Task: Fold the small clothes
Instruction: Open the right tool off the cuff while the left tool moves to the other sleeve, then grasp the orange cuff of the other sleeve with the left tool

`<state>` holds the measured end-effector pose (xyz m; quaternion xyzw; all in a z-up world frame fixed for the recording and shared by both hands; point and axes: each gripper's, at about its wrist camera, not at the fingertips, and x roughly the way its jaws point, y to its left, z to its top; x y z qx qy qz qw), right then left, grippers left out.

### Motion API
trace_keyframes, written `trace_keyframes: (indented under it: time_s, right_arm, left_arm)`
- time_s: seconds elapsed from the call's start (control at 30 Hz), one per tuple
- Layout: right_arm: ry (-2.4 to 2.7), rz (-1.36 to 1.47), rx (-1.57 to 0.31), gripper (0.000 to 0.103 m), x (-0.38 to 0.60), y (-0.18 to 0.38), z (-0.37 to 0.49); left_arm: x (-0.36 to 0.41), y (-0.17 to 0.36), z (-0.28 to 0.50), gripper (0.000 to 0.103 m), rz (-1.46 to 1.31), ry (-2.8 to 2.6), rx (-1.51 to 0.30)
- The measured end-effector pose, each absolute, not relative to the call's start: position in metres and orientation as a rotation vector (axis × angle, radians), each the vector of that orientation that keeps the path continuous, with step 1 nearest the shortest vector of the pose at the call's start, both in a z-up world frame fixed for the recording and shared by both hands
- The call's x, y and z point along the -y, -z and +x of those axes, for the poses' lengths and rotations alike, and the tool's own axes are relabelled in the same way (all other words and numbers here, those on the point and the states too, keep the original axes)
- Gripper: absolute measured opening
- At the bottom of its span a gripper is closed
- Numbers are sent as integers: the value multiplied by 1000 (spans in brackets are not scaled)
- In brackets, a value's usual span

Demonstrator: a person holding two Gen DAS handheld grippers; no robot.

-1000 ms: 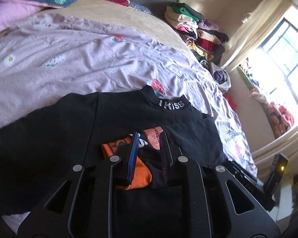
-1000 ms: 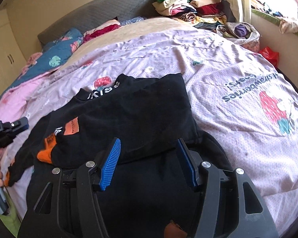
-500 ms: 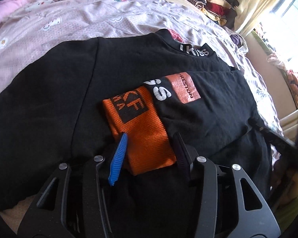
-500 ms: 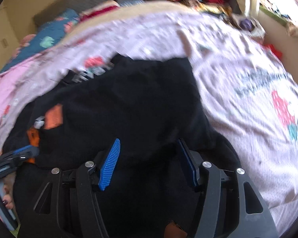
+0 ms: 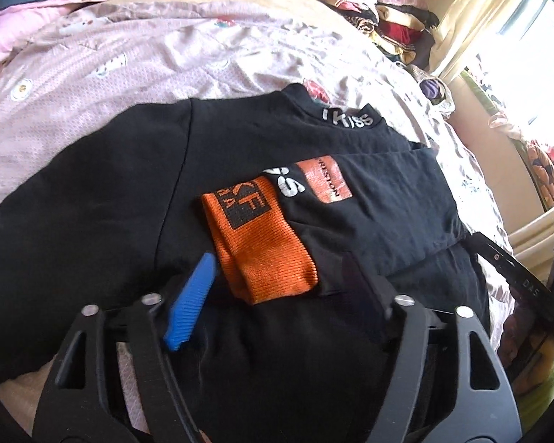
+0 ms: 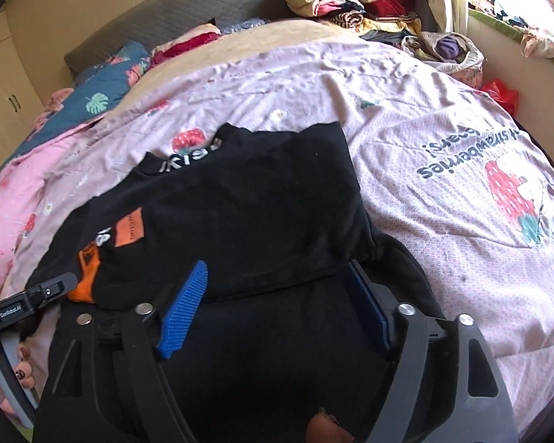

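Black top point(image 5: 136, 199) w/ white lettering on the collar, an orange ribbed cuff point(image 5: 262, 243) and an orange patch point(image 5: 327, 179); one sleeve is folded across the body. It lies flat on the bed, collar toward the headboard, hem toward me, long axis running away from me. My left claw point(image 5: 277, 280) is opening, cuff end between the pads, not pinched. My right claw point(image 6: 277, 299) is opening too, wide over the fold's edge, nothing gripped. Pink strawberry-print sheet point(image 6: 443, 118), clothes pile point(image 6: 358, 3) by the window.
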<state>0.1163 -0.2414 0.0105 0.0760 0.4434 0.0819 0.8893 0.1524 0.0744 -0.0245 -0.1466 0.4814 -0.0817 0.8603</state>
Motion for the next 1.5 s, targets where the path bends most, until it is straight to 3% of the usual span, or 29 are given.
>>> trace_keyframes:
  time_s: [0.17,1.5]
  right_arm:
    - [-197,162,-886,97,236,-22,107]
    - [-423,-46,-802,99,115,-62,59]
  left_arm:
    - [-75,16,148,93,-304,155,-997]
    - [-149,15,83,94,-345,-10,-977]
